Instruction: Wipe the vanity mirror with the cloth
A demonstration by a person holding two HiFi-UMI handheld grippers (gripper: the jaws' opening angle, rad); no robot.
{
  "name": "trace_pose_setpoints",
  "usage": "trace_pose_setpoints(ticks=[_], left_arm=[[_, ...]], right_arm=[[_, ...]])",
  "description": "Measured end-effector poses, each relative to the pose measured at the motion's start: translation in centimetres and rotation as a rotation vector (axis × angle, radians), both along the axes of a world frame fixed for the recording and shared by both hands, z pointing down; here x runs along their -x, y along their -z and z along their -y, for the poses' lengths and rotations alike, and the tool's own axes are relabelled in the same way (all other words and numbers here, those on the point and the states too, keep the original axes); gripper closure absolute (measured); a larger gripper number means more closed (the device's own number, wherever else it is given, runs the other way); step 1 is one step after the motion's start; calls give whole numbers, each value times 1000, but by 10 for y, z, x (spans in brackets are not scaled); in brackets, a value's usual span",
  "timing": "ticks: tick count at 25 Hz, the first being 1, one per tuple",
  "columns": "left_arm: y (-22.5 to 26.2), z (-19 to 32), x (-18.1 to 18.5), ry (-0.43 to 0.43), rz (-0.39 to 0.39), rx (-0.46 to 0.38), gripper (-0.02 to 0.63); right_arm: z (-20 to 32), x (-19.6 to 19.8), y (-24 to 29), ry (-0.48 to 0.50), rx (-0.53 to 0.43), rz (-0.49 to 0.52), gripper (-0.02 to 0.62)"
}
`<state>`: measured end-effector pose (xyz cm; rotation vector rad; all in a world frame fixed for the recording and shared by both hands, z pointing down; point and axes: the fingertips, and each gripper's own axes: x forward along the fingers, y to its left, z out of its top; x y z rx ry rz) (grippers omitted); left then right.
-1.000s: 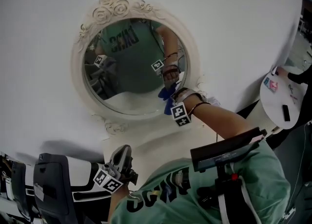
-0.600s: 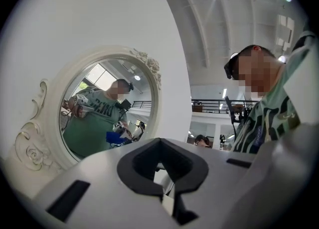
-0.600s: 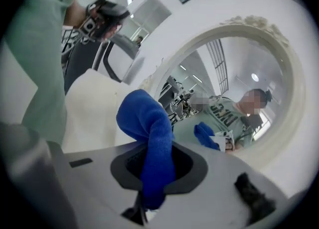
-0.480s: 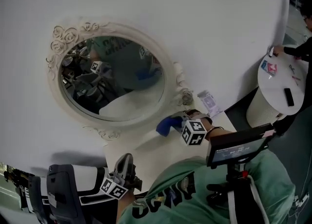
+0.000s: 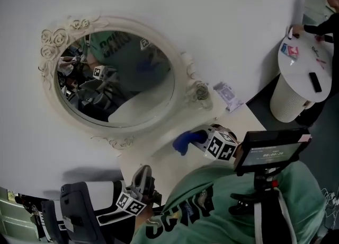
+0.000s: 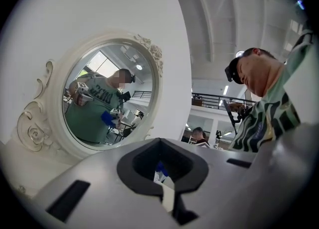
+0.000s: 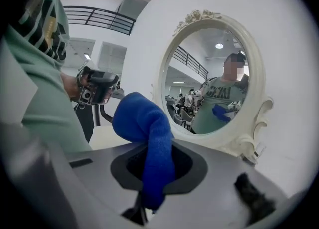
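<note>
The oval vanity mirror (image 5: 116, 78) in its ornate white frame stands against the white wall; it also shows as the mirror (image 6: 107, 101) and the mirror (image 7: 214, 88) in the two gripper views. My right gripper (image 5: 195, 139) is shut on a blue cloth (image 5: 184, 142), held over the white vanity top, below and right of the mirror and apart from the glass. In the right gripper view the cloth (image 7: 148, 138) bunches up out of the jaws. My left gripper (image 5: 141, 174) hangs low by my chest, shut with nothing in it, away from the mirror.
A small printed packet (image 5: 226, 95) lies on the vanity top (image 5: 159, 158) by the mirror's right foot. A round white side table (image 5: 299, 73) with small items stands at the right, another person's hand on it. A dark chair (image 5: 79, 211) is at bottom left. A screen (image 5: 270, 153) sits on my chest mount.
My right gripper has drawn the blue cloth off the mirror glass, down and back over the vanity top. The left gripper has stayed low by my chest.
</note>
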<state>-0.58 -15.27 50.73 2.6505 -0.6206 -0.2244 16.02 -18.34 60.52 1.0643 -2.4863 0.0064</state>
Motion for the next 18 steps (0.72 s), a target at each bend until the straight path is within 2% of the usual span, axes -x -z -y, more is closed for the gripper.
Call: trace_pose_setpoints(ticks=[4, 9, 18], left_arm=[[1, 7, 31, -21, -27, -19, 606], [-15, 19, 61, -40, -72, -5, 606], [-18, 33, 64, -53, -92, -7, 606]], right_arm=[[-3, 38, 14, -8, -37, -47, 548], [-7, 81, 10, 25, -23, -123, 548], [-5, 101, 10, 79, -6, -179, 548]])
